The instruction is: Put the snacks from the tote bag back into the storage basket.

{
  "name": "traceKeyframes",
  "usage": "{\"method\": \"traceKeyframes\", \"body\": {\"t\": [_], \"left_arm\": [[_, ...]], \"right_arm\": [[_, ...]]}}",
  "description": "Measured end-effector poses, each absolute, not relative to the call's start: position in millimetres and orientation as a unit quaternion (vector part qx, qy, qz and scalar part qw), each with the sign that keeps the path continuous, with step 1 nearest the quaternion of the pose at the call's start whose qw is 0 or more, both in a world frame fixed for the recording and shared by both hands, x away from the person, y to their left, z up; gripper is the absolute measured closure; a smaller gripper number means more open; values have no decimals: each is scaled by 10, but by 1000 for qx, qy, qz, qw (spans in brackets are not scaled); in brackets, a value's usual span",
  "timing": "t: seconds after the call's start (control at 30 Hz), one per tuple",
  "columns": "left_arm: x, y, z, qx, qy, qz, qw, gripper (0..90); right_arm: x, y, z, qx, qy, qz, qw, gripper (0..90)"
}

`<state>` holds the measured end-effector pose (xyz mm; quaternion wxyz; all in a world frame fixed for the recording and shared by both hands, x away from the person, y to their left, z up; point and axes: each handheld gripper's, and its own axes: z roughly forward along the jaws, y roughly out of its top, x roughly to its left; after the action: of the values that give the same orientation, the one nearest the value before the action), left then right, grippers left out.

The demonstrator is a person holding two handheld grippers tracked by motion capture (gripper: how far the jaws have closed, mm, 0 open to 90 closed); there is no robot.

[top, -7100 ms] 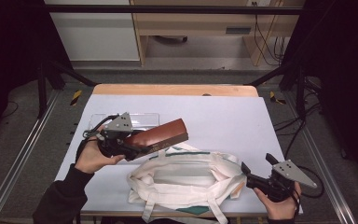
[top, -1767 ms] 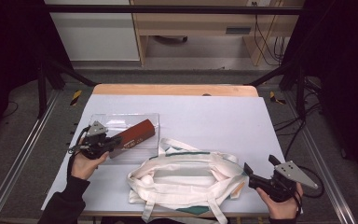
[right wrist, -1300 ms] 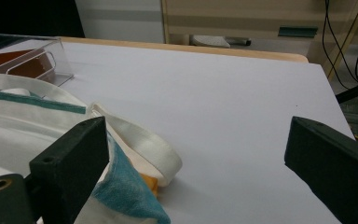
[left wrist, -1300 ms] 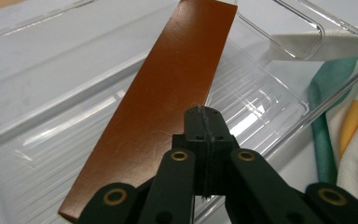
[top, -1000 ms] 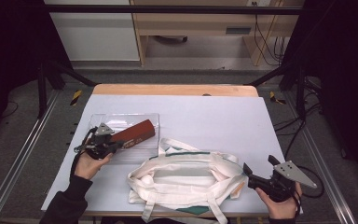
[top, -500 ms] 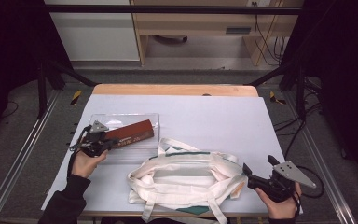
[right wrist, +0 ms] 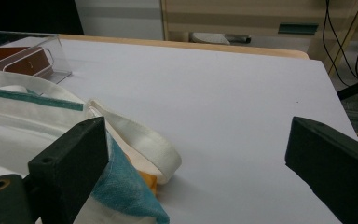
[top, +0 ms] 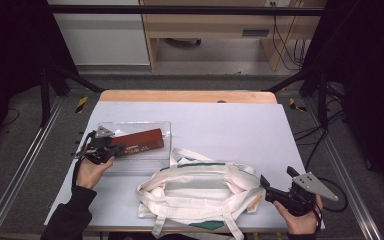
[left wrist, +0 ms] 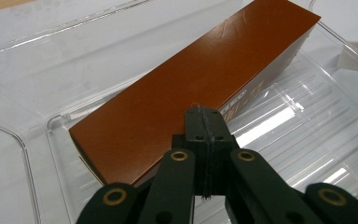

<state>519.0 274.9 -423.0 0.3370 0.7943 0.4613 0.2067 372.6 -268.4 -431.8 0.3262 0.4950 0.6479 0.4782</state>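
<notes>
the left gripper (top: 111, 146) sits at the left side of the table (top: 220, 120), held in the person's left hand (top: 91, 170). in the left gripper view its two black jaws are pressed flat together, with nothing between them. right in front of their tips lies the brown box (left wrist: 191, 88). the box is long and thin, and it stretches away from the jaws, up and to the right. it lies inside the clear tray (left wrist: 37, 74). the jaws hang just above the near end of the box; i cannot tell if they touch it.

the right gripper (top: 272, 192) is at the near right corner of the table, in the person's right hand (top: 300, 220). in the right gripper view its jaws are spread wide apart, with bare table between them. the white bag (right wrist: 23, 116) lies just beside its left jaw. a white strap (right wrist: 140, 140) of the bag curls out in front of that jaw. the bag has a green edge (right wrist: 32, 99). the tray and the box are far ahead of this gripper, past the bag.
</notes>
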Motion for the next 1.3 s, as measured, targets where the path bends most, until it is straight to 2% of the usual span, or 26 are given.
{"method": "traceKeyframes", "body": {"t": [1.07,1.3], "left_arm": [[5315,2770,-4244,780,482,217,334,879],[5313,2768,-4250,778,483,218,337,850]], "right_arm": [[3733,-2678,-4327,495,648,478,326,66],[3732,-2674,-4327,496,649,477,326,66]]}}
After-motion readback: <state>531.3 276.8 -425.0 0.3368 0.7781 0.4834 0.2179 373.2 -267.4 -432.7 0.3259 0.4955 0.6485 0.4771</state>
